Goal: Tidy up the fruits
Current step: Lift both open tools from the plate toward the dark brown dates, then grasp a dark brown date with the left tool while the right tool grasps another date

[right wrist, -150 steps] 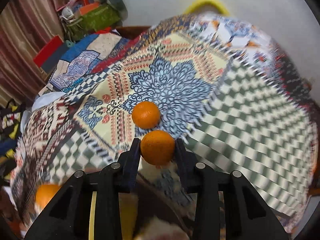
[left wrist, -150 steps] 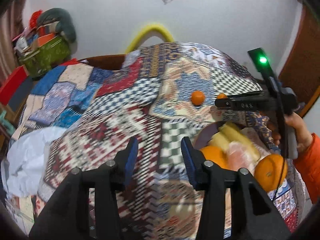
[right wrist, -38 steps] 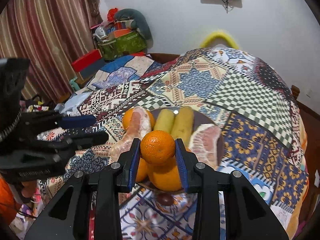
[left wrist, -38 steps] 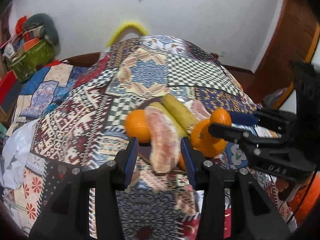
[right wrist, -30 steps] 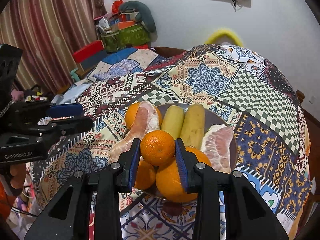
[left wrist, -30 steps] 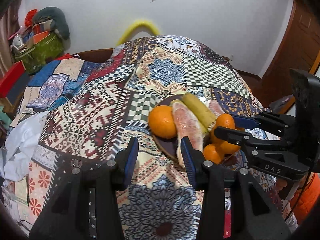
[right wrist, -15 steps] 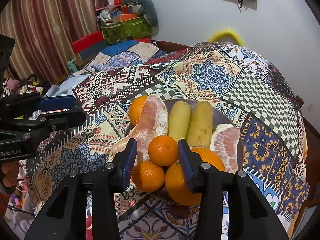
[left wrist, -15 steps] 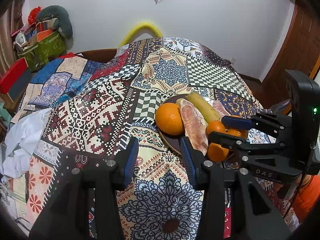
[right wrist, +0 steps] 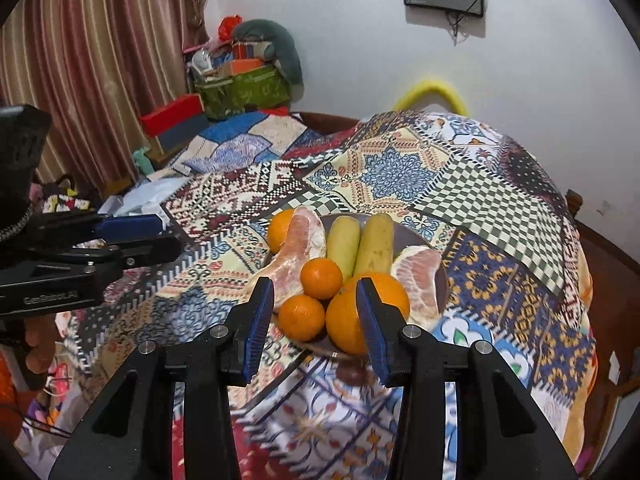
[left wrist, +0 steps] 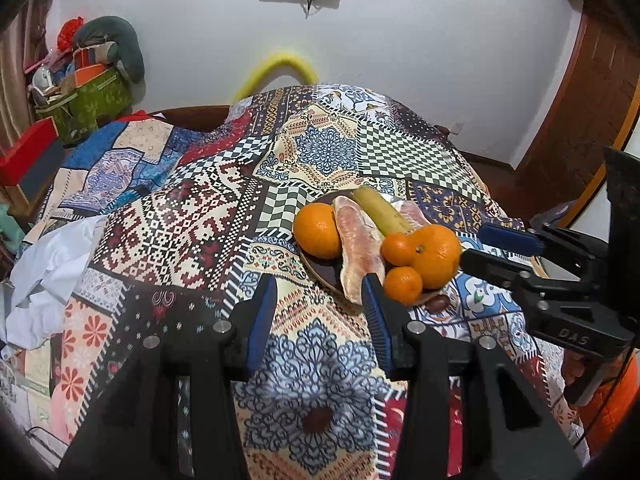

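Right gripper (right wrist: pixel 316 308) sat nearer the plate (right wrist: pixel 440 280), low in frame, its jaws just parted and empty around the oranges (right wrist: pixel 321 278), while the left gripper (left wrist: pixel 320 306) stood apart, empty too.

My left gripper (left wrist: pixel 320 304) and right gripper (right wrist: pixel 314 304) are black plastic with ribbed blue pads (right wrist: pixel 262 316), silver screws (left wrist: pixel 221 326), white lettering, a thin black cable and an orange sleeve (left wrist: pixel 612 412).
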The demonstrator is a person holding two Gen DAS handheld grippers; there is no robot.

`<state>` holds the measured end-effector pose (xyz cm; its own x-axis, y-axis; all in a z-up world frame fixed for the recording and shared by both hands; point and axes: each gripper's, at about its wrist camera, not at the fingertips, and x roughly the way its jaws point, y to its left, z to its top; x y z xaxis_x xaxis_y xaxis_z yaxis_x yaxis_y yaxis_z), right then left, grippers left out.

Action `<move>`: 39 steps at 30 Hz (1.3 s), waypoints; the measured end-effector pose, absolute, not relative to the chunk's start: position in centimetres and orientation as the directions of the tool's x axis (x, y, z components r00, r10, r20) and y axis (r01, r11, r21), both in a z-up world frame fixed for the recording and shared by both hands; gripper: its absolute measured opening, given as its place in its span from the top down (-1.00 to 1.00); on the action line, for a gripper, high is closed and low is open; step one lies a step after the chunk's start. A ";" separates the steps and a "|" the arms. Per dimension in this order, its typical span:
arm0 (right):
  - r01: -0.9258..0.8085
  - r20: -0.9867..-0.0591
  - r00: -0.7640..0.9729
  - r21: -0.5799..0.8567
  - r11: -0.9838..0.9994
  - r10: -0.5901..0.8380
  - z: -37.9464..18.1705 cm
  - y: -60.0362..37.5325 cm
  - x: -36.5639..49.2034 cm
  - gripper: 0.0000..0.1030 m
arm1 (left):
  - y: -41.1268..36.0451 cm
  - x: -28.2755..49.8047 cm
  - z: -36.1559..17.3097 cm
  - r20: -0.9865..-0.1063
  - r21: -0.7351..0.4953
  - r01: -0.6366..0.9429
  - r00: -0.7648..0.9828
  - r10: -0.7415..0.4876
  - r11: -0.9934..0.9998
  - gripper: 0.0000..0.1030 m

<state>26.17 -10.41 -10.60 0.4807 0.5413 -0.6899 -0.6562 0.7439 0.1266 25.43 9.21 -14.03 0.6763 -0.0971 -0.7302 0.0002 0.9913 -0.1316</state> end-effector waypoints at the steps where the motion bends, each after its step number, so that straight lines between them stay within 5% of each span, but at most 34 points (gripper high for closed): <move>1: -0.653 -0.686 0.485 0.128 0.746 0.543 -10.4 -10.6 25.8 0.24 | 9.1 25.0 -13.9 -0.730 -0.134 0.003 0.677 -0.101 0.991 0.15; 33: -0.520 -0.746 0.486 0.171 0.837 0.455 -14.7 -16.4 21.0 0.17 | 7.8 19.3 -23.1 -0.841 -0.177 -0.052 0.527 -0.123 0.983 0.12; 37: -0.516 -0.756 0.480 0.167 0.840 0.445 -15.2 -16.3 21.3 0.17 | 8.0 19.6 -23.3 -0.837 -0.183 -0.068 0.533 -0.120 0.981 0.33; 39: -0.518 -0.761 0.473 0.168 0.839 0.445 -15.5 -16.2 21.4 0.17 | 8.2 19.6 -23.4 -0.833 -0.184 -0.074 0.541 -0.116 0.980 0.62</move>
<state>21.42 -16.20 -15.47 0.4732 0.4446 -0.7605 -0.5175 0.8389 0.1684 19.60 8.16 -23.37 0.5412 -0.1159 -0.8329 -0.0738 0.9801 -0.1843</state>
